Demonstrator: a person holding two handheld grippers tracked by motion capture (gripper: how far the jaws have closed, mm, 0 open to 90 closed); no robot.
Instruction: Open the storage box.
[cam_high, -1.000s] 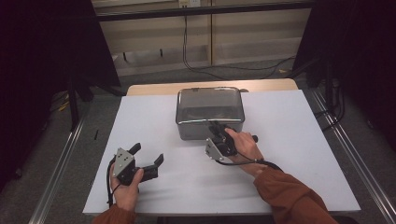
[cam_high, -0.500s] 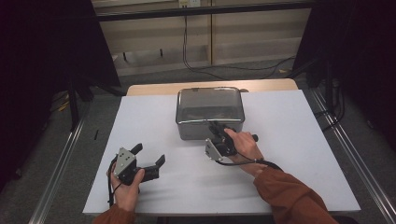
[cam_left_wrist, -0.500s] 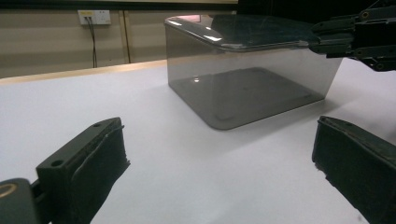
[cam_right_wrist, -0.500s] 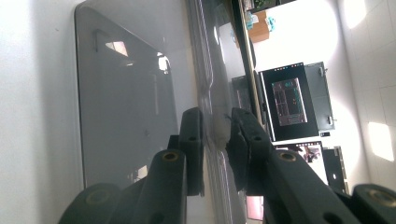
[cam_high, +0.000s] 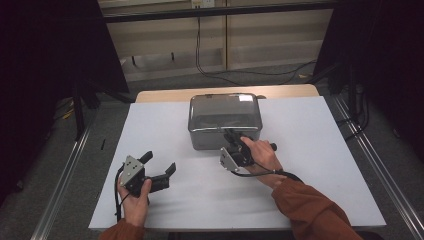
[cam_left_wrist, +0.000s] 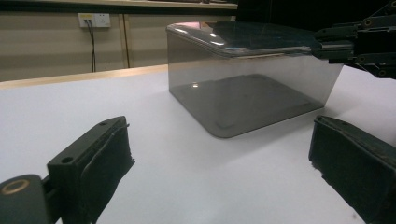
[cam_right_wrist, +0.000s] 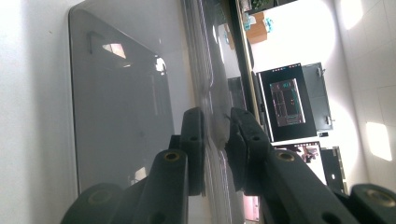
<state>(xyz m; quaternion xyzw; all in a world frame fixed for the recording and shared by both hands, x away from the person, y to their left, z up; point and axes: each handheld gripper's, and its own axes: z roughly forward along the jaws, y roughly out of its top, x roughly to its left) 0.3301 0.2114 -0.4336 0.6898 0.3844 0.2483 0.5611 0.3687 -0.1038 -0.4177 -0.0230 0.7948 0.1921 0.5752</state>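
- Clear smoke-grey box (cam_high: 225, 120) with its lid (cam_left_wrist: 243, 37) on sits on the white bench (cam_high: 320, 150), centred near the far edge.
- Right gripper (cam_high: 234, 141) at the box's near side, rolled sideways; jaws pinched on the lid rim, 1 each side of it.
- Left gripper (cam_high: 159, 167) near the near-left corner, well apart from the box; jaws wide open, gripping nothing, aimed at the box.

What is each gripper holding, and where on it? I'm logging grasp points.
The right gripper is closed on the near rim of the clear box's lid. The left gripper is open, holding nothing.
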